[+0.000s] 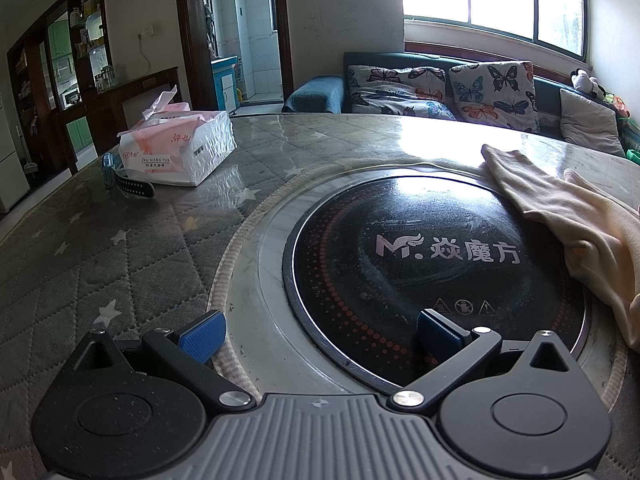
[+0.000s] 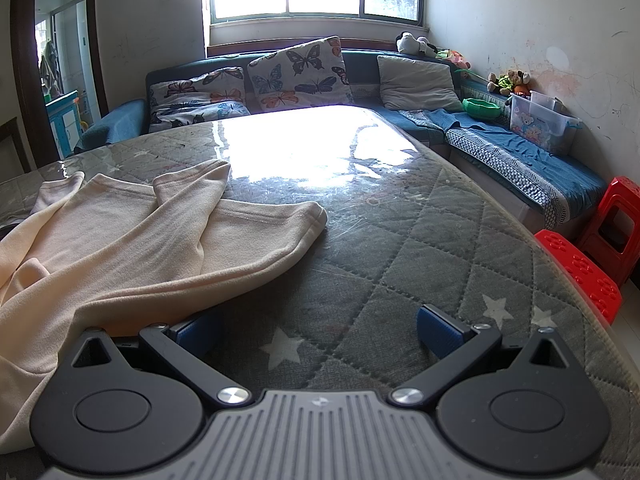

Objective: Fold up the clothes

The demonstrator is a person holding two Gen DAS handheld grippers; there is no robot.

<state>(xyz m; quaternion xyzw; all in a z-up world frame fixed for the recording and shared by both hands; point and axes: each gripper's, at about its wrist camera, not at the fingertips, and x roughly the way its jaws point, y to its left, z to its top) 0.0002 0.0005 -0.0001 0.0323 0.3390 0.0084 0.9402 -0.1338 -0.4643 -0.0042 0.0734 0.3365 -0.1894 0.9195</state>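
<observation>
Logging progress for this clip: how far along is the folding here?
Nothing looks done: the cream garment lies rumpled and unfolded on the table, partly draped over the round black cooktop. Nothing is in hand: the left gripper and right gripper are both open and empty, the right one's left finger beside the cloth's edge. Spreading it flat and every fold remain.

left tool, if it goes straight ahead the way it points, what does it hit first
Probably the black cooktop set in the table; the open left tool sits just above its near rim. The cream garment lies off to the right, though depth is unclear.
</observation>
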